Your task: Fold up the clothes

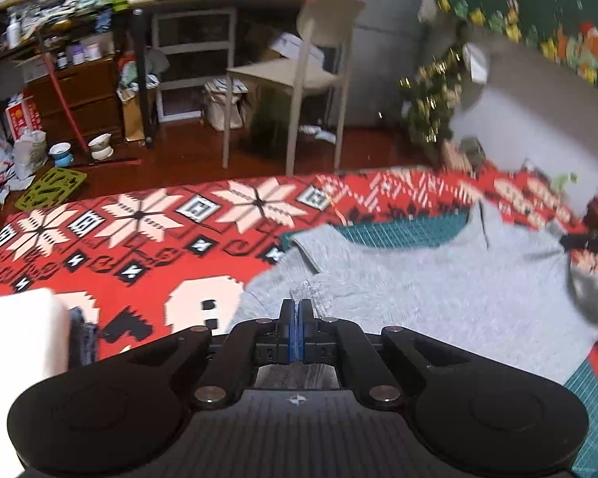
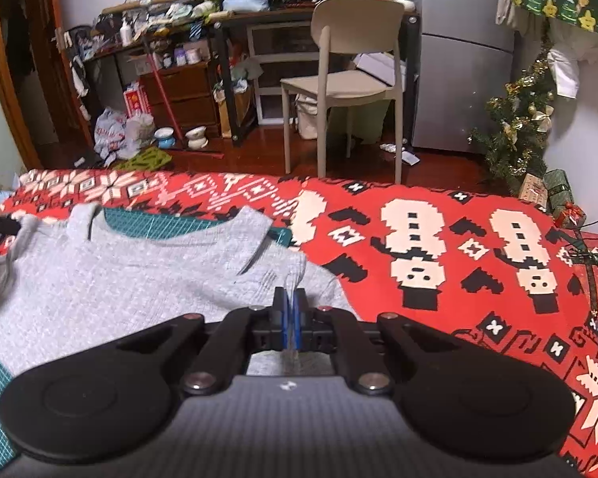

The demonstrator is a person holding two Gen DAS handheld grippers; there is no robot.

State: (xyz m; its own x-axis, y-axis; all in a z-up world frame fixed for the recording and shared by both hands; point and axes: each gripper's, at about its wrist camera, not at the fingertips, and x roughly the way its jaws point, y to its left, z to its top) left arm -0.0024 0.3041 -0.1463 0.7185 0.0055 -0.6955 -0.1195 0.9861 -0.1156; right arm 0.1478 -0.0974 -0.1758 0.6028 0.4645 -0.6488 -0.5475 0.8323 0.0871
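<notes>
- The grey sweater [image 2: 131, 279] is lying front-up on a teal cutting mat [image 2: 155, 225], itself on the red patterned blanket [image 2: 438, 247]; neckline towards the top of the frame in both views.
- The left gripper [image 1: 297, 310] is pinching a ridge of grey knit low in the middle of its frame; the right gripper [image 2: 289, 300] is doing likewise at the sweater's right edge; both pairs of blue pads are pressed together on cloth.
- I judge a side or sleeve fold is being worked; the next move is calling for both pinches carrying the cloth together, kept level.
- The left view is showing a white block [image 1: 20, 334] at lower left and the other gripper, blurred, at the right edge; the right view is showing the snowman pattern and the small tree [image 2: 518, 135] sharply.
</notes>
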